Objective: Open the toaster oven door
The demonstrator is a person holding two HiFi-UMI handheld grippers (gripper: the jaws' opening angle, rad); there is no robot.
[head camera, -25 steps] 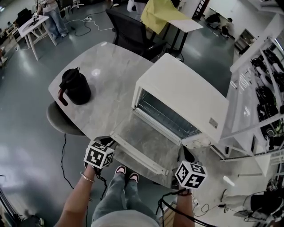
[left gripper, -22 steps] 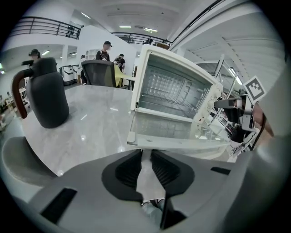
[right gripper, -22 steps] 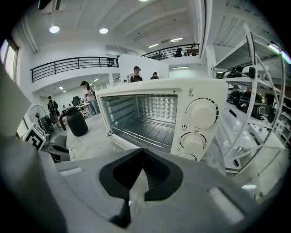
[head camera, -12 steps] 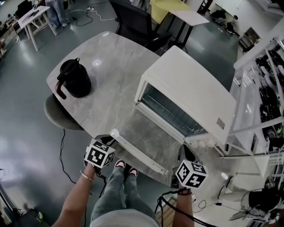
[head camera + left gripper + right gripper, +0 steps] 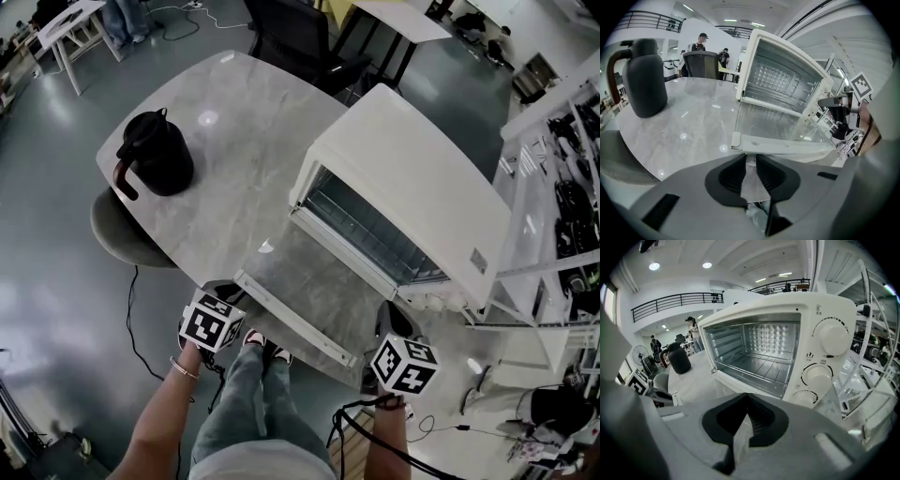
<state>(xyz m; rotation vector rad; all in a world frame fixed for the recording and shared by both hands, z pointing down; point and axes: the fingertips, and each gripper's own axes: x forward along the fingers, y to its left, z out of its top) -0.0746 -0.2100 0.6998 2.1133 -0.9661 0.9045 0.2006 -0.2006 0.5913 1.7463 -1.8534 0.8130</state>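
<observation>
The white toaster oven (image 5: 412, 178) stands on the grey marble table (image 5: 234, 122), its glass door (image 5: 319, 291) folded down flat toward me. My left gripper (image 5: 228, 295) sits at the left end of the white door handle (image 5: 291, 317). In the left gripper view the handle (image 5: 787, 146) runs right across the jaw tips, and my left gripper (image 5: 750, 160) pinches a white bit of it. My right gripper (image 5: 389, 323) hovers off the oven's front right corner, its jaws together and empty. The right gripper view looks into the oven cavity (image 5: 754, 348).
A black kettle (image 5: 155, 155) stands at the table's left. A grey chair seat (image 5: 117, 234) pokes out under the left edge, and a black office chair (image 5: 300, 42) stands behind. A white wire shelf rack (image 5: 553, 187) is close on the right. Cables lie on the floor.
The head view has drifted, so the table and oven sit a little higher and to the right. The door lies open in all frames and both grippers keep their places.
</observation>
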